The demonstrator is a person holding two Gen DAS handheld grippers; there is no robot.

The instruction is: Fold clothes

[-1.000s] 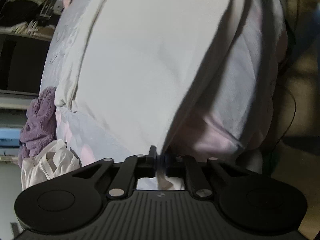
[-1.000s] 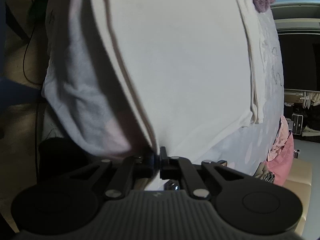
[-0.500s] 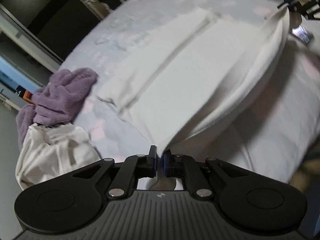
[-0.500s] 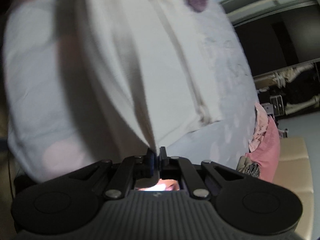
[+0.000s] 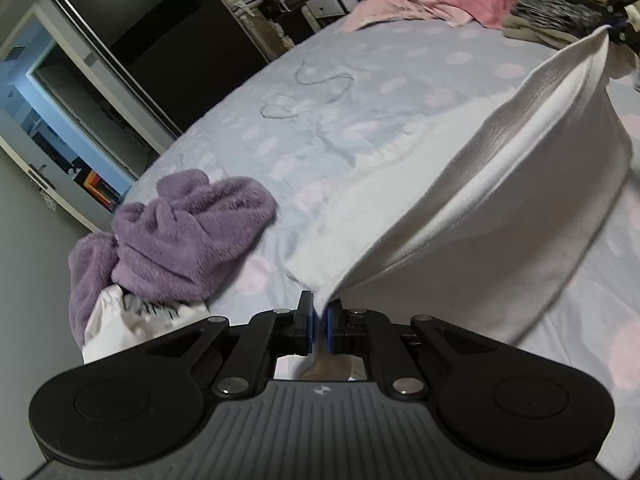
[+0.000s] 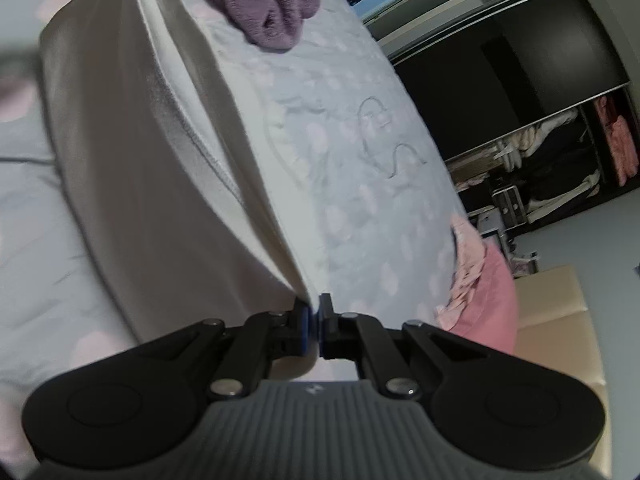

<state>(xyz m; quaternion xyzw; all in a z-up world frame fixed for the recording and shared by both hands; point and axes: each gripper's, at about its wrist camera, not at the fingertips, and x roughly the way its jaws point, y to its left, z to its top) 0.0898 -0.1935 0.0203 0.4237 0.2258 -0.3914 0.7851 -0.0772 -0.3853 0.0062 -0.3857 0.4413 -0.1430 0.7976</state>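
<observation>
Both tools are clamped on the same piece of cloth. The left tool (image 5: 319,322) has its blue pads pressed together on one corner of the white garment (image 5: 500,216); the right tool (image 6: 314,326) pinches the opposite corner of that edge, jaws fully closed on the fabric. The held edge is lifted off the bed (image 5: 360,92) and runs taut between the two tools: in the left wrist view it climbs from the jaws toward 1 o'clock, ending at the other tool, whose dark tip shows at the top right corner. In the right wrist view the same edge runs from the jaws toward 11 o'clock. So the garment's long axis, as held, lies straight along the line joining the hands. Neither hand is nearer; each has an end. The rest of the white garment lies doubled on the bed, trailing toward 12 o'clock from the left tool, the raised flap arching over it. A purple fleece item (image 5: 188,232) sits at 10 o'clock from the left tool, on the bed, apart from the white garment; a crumpled white item (image 5: 120,320) lies just below it. My reading: the fold is mid-way, and the coming move depends on carrying the raised edge level across to the far edge, both hands together.
</observation>
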